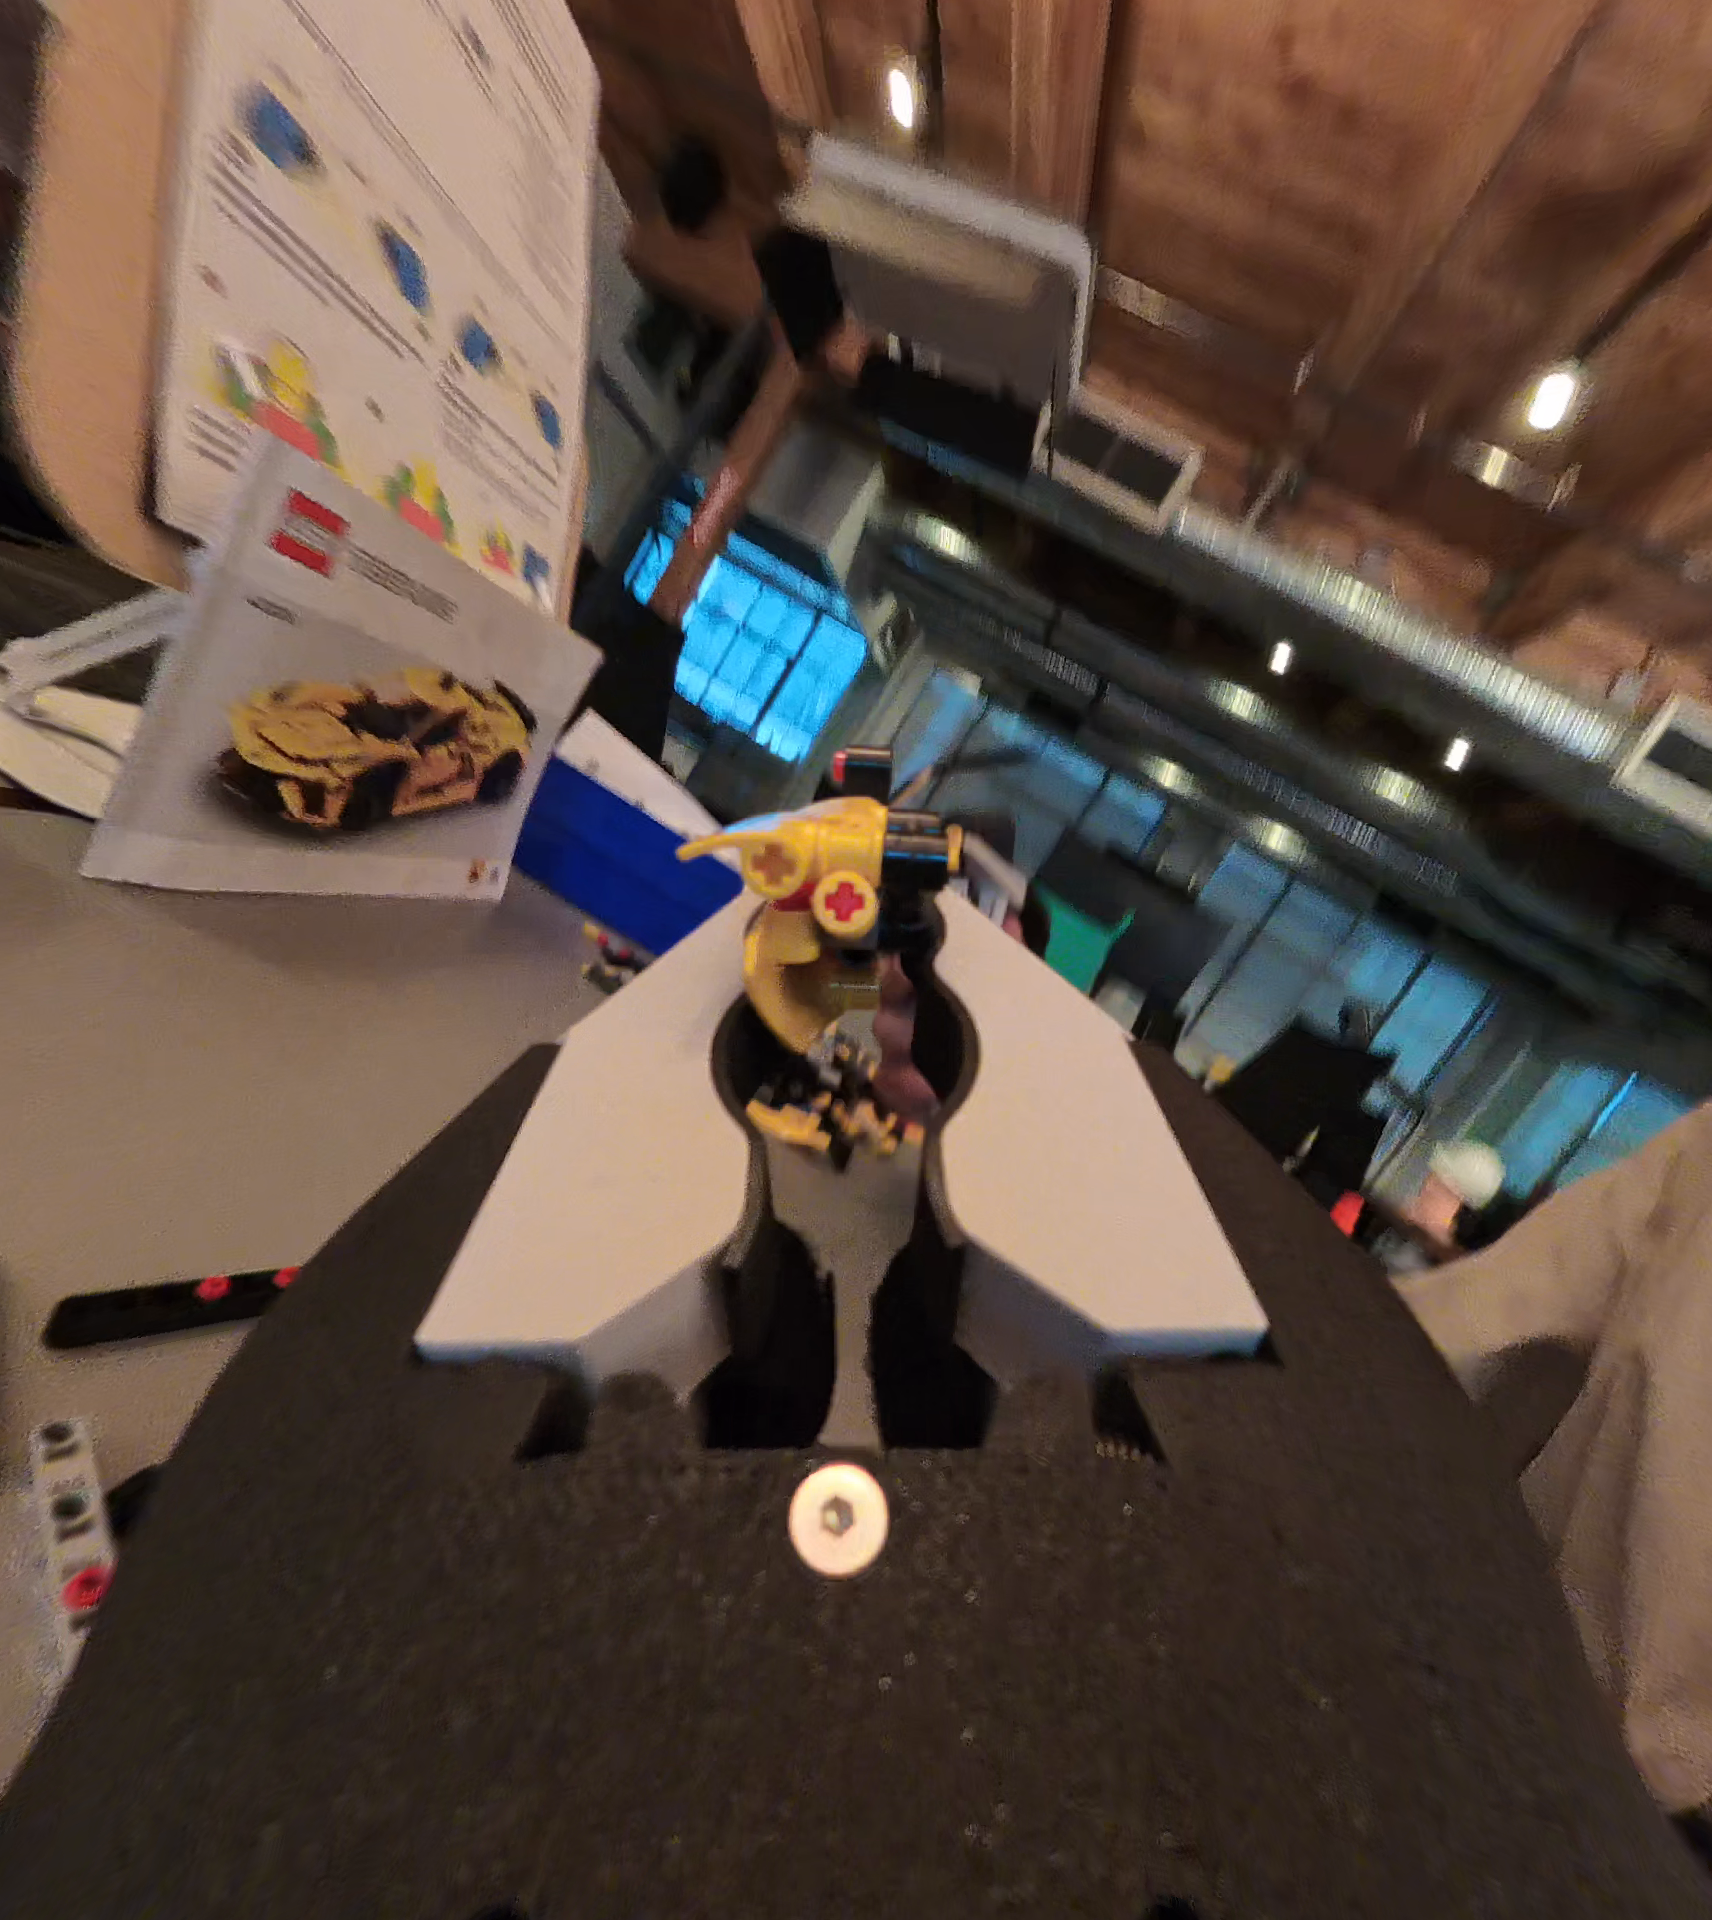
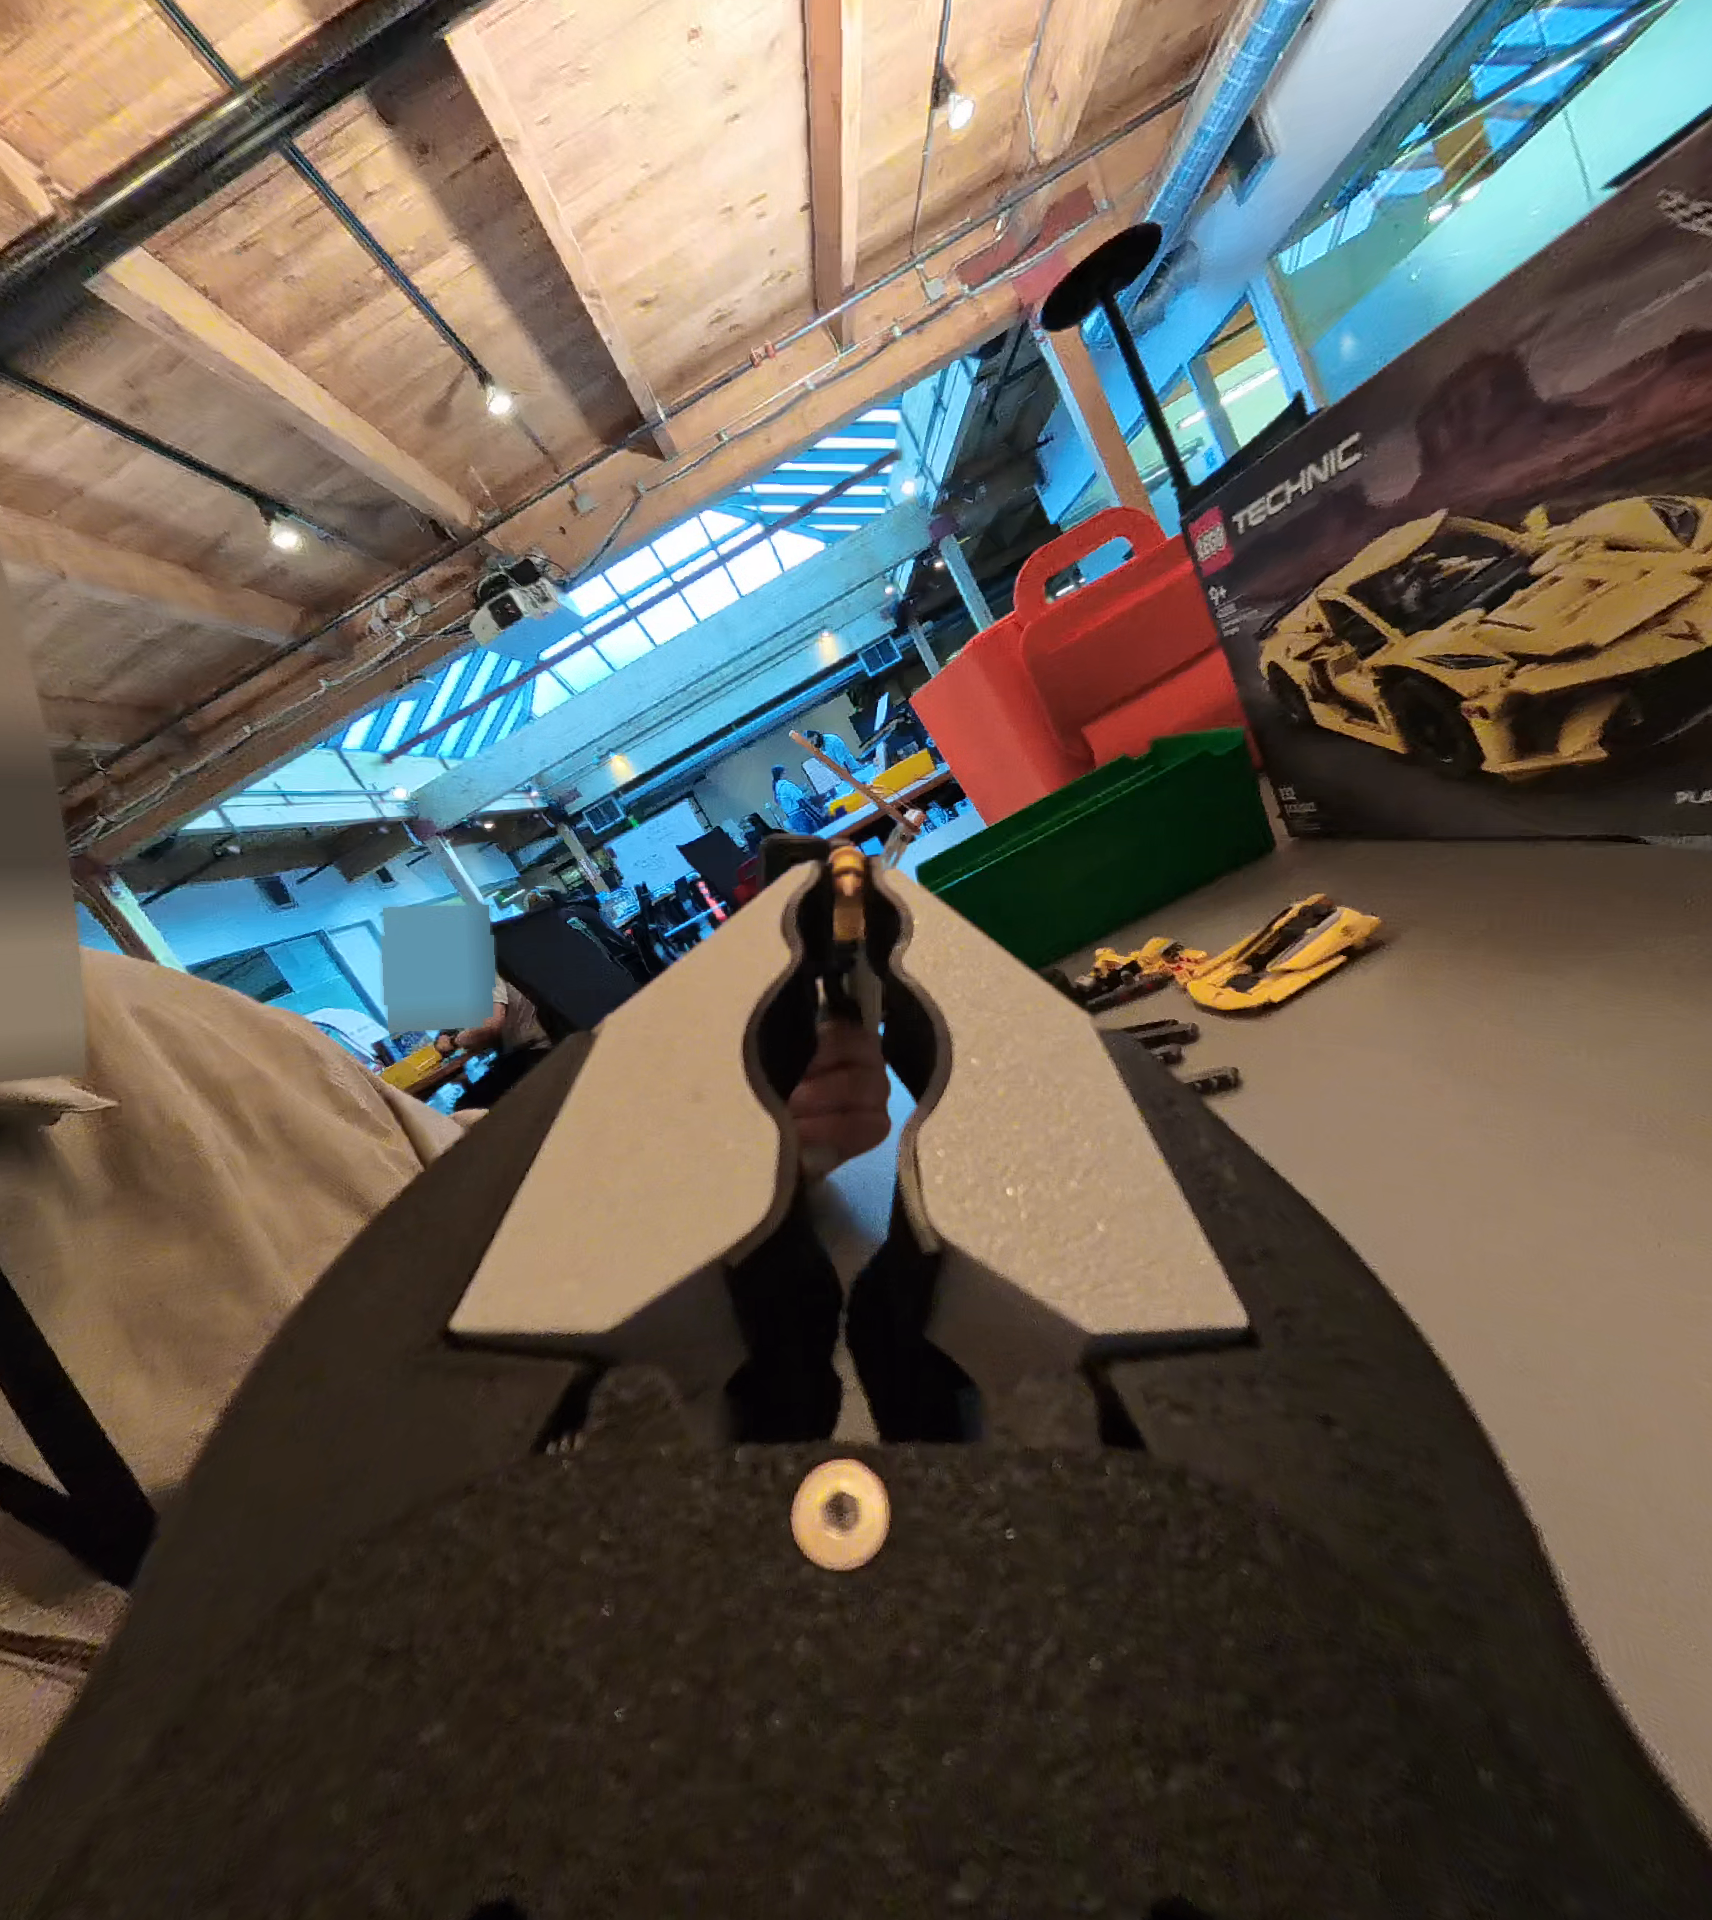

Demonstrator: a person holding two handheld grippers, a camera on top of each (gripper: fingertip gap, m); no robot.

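Note:
My left gripper (image 1: 847,935) is shut on a small yellow and black brick assembly (image 1: 816,862) with red cross pins, held in the air above the grey table (image 1: 156,1039) and tilted upward. More yellow and black parts show through the gap between its fingers. My right gripper (image 2: 847,883) is shut on a thin yellow and black brick piece (image 2: 845,878), also raised and tilted toward the ceiling. A hand shows behind its fingers.
A booklet with a yellow car picture (image 1: 343,707) and a printed sheet (image 1: 374,260) stand at left; loose black and grey beams (image 1: 156,1304) lie on the table. In the right wrist view: the set's box (image 2: 1517,623), a red case (image 2: 1080,665), a green tray (image 2: 1101,842), yellow car panels (image 2: 1278,956). A person's beige sleeve (image 2: 208,1195) is close. My right fingertips sit around 20 cm from my left ones.

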